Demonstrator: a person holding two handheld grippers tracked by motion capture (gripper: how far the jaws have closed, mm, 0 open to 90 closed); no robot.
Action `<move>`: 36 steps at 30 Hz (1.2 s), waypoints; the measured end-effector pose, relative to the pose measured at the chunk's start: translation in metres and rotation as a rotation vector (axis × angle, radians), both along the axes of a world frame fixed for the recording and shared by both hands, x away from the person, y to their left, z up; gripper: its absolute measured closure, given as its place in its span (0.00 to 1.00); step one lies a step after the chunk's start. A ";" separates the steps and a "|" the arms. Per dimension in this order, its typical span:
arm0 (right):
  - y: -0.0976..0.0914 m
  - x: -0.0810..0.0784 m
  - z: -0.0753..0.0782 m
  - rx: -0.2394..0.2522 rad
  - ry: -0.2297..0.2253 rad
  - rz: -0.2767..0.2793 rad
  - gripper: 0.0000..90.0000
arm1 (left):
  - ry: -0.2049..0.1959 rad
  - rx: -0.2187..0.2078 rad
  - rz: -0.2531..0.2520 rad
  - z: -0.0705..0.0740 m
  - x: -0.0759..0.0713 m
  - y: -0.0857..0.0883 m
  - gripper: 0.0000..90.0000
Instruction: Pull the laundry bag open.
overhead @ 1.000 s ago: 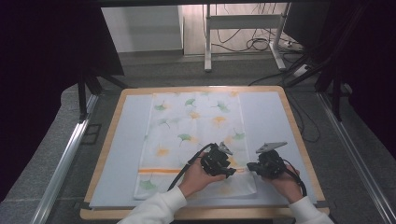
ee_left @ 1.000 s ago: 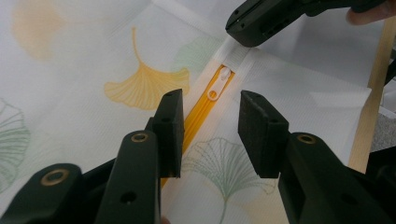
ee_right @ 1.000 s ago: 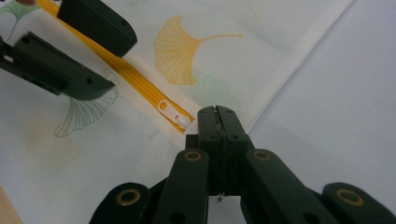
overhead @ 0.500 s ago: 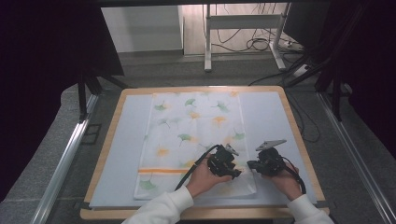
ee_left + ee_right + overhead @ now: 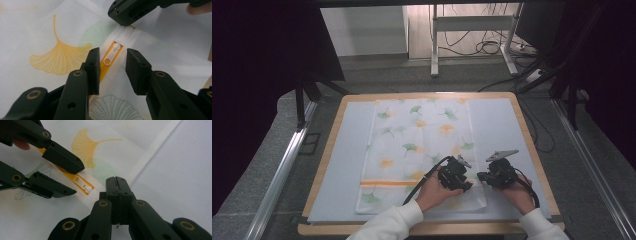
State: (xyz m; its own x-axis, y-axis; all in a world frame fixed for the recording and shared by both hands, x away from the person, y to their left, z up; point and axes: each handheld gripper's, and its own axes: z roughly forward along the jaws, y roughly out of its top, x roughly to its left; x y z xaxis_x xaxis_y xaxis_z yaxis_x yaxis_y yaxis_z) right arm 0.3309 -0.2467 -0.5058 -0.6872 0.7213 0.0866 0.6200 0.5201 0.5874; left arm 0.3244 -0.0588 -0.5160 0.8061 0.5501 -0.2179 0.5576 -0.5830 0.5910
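At the near right corner of the bench [image 5: 532,130], a ginkgo-print cloth bag [image 5: 417,145] lies flat, its white zipper pull [image 5: 110,56] on the orange zip. Left gripper [image 5: 112,70]: jaws part-open astride the pull, just closing, not yet pinching; it should centre squarely on the tab. Right gripper [image 5: 117,186]: shut, pinning the zip's end tape, which should stay taut.

The cloth bag [image 5: 419,150] was white, printed with green and orange ginkgo leaves. Its zipper tape [image 5: 106,68] was orange, the zipper pull [image 5: 111,53] white. The surface [image 5: 347,170] was pale blue-grey with a light wood rim. Both grippers were black.
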 end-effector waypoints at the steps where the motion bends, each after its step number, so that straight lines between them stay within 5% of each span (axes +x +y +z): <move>1: 0.000 0.000 0.000 0.001 0.000 0.001 0.99 | 0.001 -0.003 0.002 0.000 0.000 0.000 0.73; 13: 0.000 0.000 -0.002 0.002 -0.001 -0.003 0.99 | -0.033 0.004 0.003 -0.001 0.000 -0.007 0.81; 25: -0.001 0.000 -0.002 0.006 0.000 0.000 0.99 | -0.023 -0.024 0.010 -0.003 0.004 -0.008 0.91; 36: -0.001 0.001 -0.002 0.005 -0.001 -0.001 0.99 | -0.061 0.008 -0.012 -0.001 0.000 -0.010 0.93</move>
